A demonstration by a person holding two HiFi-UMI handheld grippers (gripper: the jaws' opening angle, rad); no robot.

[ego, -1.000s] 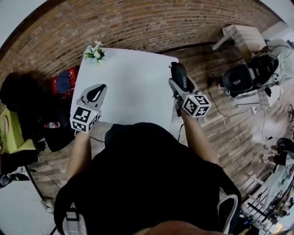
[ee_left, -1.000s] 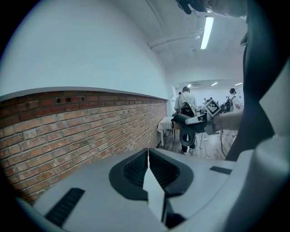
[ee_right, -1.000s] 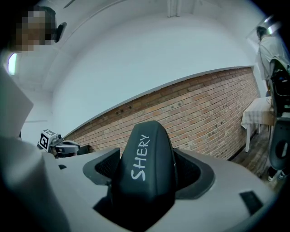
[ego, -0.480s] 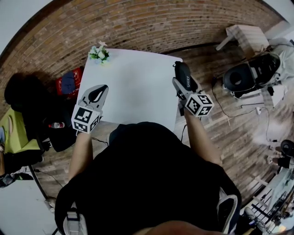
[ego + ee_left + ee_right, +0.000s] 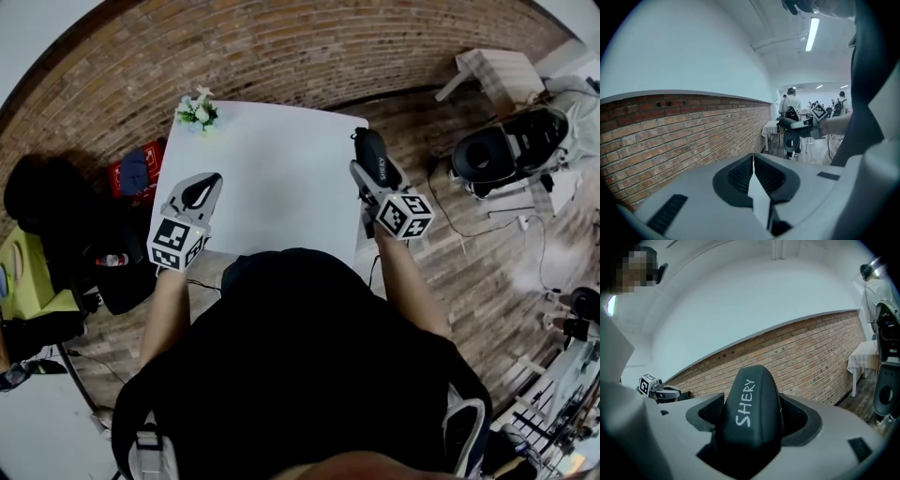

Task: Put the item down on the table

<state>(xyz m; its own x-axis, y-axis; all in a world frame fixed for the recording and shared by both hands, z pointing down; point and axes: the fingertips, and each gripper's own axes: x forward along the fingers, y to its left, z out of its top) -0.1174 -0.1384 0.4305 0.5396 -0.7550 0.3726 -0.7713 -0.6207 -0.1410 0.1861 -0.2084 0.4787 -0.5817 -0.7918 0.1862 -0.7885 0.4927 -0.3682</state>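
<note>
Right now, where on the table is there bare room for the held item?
The white table is bare between the left gripper and the right gripper holding the black case; only the flowers crowd its far left corner.

You can read one word: "SHERY", in white hand-drawn capitals on the black rounded hard-shell case [image 5: 751, 404]. In the right gripper view the letters run lengthwise up its curved back, and in the head view they show small along its side. The cubes on your left gripper [image 5: 197, 190] and right gripper [image 5: 367, 155] carry black-and-white square markers without letters.
</note>
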